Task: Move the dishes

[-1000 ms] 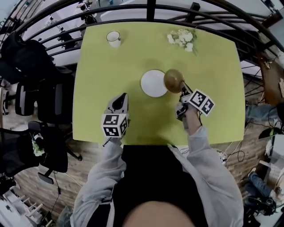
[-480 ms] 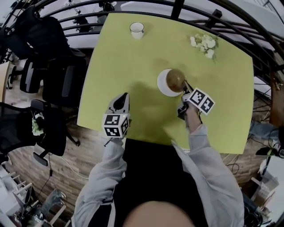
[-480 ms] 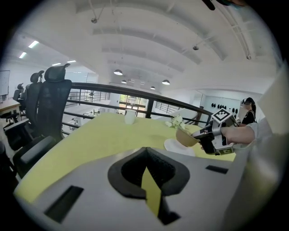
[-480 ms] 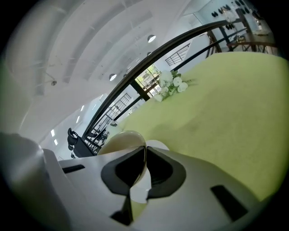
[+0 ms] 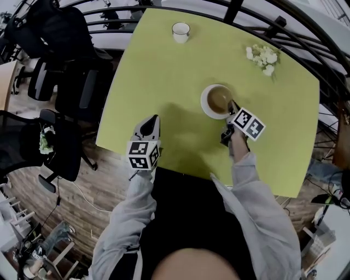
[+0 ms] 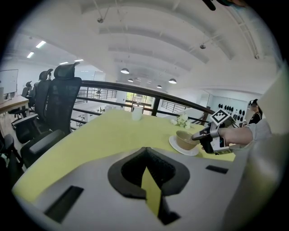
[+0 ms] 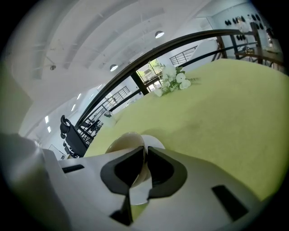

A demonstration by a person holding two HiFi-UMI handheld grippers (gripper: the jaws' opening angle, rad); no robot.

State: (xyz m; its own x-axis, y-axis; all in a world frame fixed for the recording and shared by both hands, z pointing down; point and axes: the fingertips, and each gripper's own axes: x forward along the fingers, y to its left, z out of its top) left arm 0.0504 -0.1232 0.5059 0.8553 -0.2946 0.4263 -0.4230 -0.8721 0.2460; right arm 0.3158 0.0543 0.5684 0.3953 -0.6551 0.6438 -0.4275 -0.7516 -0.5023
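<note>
A brown bowl (image 5: 219,98) sits on a white plate (image 5: 206,107) right of the middle of the yellow-green table (image 5: 164,76). My right gripper (image 5: 232,105) is shut on the bowl's near rim; in the right gripper view the bowl's wall (image 7: 123,140) runs between the jaws, with the plate (image 7: 156,141) behind it. The left gripper view shows the bowl (image 6: 185,139) on the plate (image 6: 179,148) with the right gripper (image 6: 202,134) at its rim. My left gripper (image 5: 149,121) hovers over the table's near left part, shut on nothing.
A white mug (image 5: 181,31) stands at the table's far edge. A bunch of white flowers (image 5: 264,56) lies at the far right. Black office chairs (image 5: 76,82) stand left of the table, and a dark railing (image 5: 235,11) runs behind it.
The right gripper has carried the bowl from the plate's right side to over the plate and lowered it. The left gripper stays shut and holds nothing.
</note>
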